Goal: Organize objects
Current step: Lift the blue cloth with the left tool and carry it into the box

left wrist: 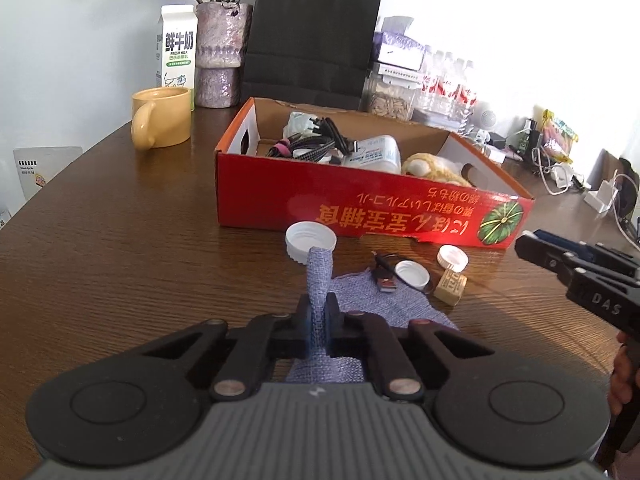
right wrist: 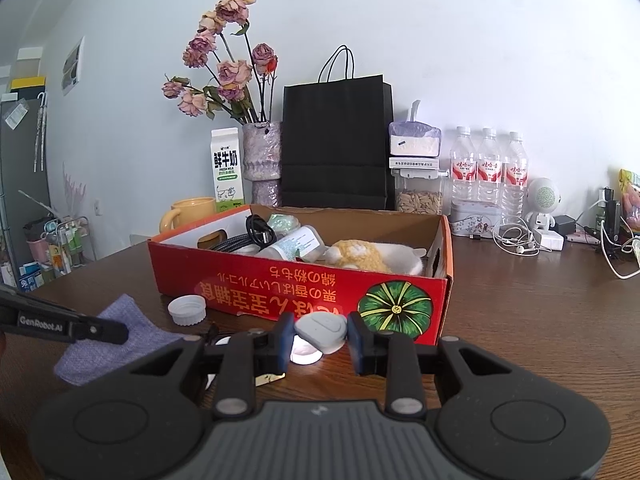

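Observation:
My left gripper [left wrist: 319, 312] is shut on a fold of the purple cloth [left wrist: 384, 300], pinching it up off the table in front of the red cardboard box [left wrist: 360, 200]. White lids [left wrist: 311, 239], a black USB plug [left wrist: 384, 278] and a small tan block [left wrist: 451, 287] lie on and beside the cloth. My right gripper [right wrist: 319, 338] holds a grey rounded case [right wrist: 322, 332] between its blue pads, low before the box [right wrist: 304, 292]. The box holds cables, a white bottle and a yellow plush toy [right wrist: 360, 254].
A yellow mug [left wrist: 162, 122], milk carton [left wrist: 176, 46], vase of dried roses [right wrist: 262, 160], black paper bag [right wrist: 336, 144], water bottles [right wrist: 486, 172], a seed jar and chargers with cables [right wrist: 520, 240] stand along the back of the wooden table [right wrist: 540, 320].

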`<control>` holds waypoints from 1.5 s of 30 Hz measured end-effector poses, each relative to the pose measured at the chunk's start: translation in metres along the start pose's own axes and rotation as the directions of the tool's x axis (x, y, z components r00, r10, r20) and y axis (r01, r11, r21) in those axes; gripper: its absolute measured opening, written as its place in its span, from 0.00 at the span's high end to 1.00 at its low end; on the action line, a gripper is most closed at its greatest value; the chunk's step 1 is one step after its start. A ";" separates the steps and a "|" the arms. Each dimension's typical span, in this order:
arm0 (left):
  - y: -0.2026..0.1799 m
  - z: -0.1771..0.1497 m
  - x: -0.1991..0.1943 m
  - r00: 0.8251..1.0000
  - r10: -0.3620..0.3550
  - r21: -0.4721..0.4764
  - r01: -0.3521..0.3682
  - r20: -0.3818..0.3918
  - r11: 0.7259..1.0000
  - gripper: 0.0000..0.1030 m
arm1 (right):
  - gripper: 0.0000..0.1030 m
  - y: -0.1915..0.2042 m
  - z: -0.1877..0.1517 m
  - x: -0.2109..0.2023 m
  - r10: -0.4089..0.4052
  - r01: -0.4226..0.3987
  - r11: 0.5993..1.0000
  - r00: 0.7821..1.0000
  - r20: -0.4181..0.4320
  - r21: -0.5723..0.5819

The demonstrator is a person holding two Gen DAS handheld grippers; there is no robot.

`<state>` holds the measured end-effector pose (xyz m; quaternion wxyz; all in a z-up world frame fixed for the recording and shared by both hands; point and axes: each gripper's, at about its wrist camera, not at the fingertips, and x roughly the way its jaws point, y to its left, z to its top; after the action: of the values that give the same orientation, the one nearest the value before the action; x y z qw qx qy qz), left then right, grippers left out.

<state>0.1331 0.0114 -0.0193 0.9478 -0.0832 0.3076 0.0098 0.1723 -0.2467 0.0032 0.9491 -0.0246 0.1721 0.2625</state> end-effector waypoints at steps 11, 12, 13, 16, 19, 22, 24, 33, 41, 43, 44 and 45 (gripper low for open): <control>-0.002 0.028 -0.047 0.986 -0.030 -0.012 0.032 0.167 0.999 0.94 | 0.74 0.000 0.000 0.001 -0.012 0.012 1.000 1.000 0.002 -0.002; -0.003 0.031 -0.050 0.983 -0.032 -0.005 0.033 0.183 0.999 0.94 | 0.74 0.001 0.001 0.001 -0.012 0.012 1.000 1.000 0.003 -0.007; -0.004 0.035 -0.053 0.980 -0.035 0.001 0.035 0.198 0.999 0.94 | 0.74 0.003 0.002 0.000 -0.010 0.010 1.000 1.000 0.009 -0.014; -0.008 0.046 -0.057 0.969 -0.045 0.016 0.042 0.244 0.999 0.94 | 0.74 0.008 0.010 -0.004 0.002 0.000 0.999 0.999 0.032 -0.033; -0.013 0.062 -0.059 0.954 -0.064 0.021 0.060 0.291 0.998 0.94 | 0.74 0.015 0.025 -0.005 0.015 -0.011 0.998 0.998 0.063 -0.065; -0.021 0.079 -0.060 0.934 -0.092 0.039 0.083 0.346 0.996 0.94 | 0.74 0.020 0.043 0.000 0.026 -0.017 0.995 0.995 0.096 -0.099; -0.026 0.090 -0.057 0.922 -0.103 0.048 0.091 0.373 0.995 0.94 | 0.74 0.022 0.055 0.006 0.028 -0.015 0.993 0.993 0.114 -0.114; -0.031 0.140 -0.018 0.890 -0.115 -0.017 0.137 0.441 0.990 0.94 | 0.74 0.007 0.097 0.059 0.012 0.000 0.994 0.994 0.107 -0.108; -0.031 0.170 0.036 0.901 -0.091 -0.048 0.123 0.425 0.991 0.94 | 0.74 -0.001 0.126 0.117 -0.012 0.024 0.991 0.996 0.089 -0.129; -0.033 0.172 0.051 0.909 -0.122 -0.052 0.155 0.398 0.987 0.94 | 0.73 -0.004 0.131 0.130 -0.006 0.016 0.993 0.996 0.088 -0.117; -0.035 0.172 0.057 0.913 -0.127 -0.051 0.159 0.389 0.986 0.94 | 0.73 -0.005 0.132 0.136 -0.007 0.016 0.994 0.997 0.082 -0.109; -0.038 0.173 0.063 0.916 -0.133 -0.041 0.161 0.380 0.986 0.94 | 0.73 -0.006 0.133 0.142 -0.006 0.013 0.995 0.997 0.072 -0.103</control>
<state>0.2880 0.0001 0.0875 0.9836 -0.1365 0.1129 -0.0347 0.3311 -0.1637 0.0796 0.9534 -0.0651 0.1238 0.2672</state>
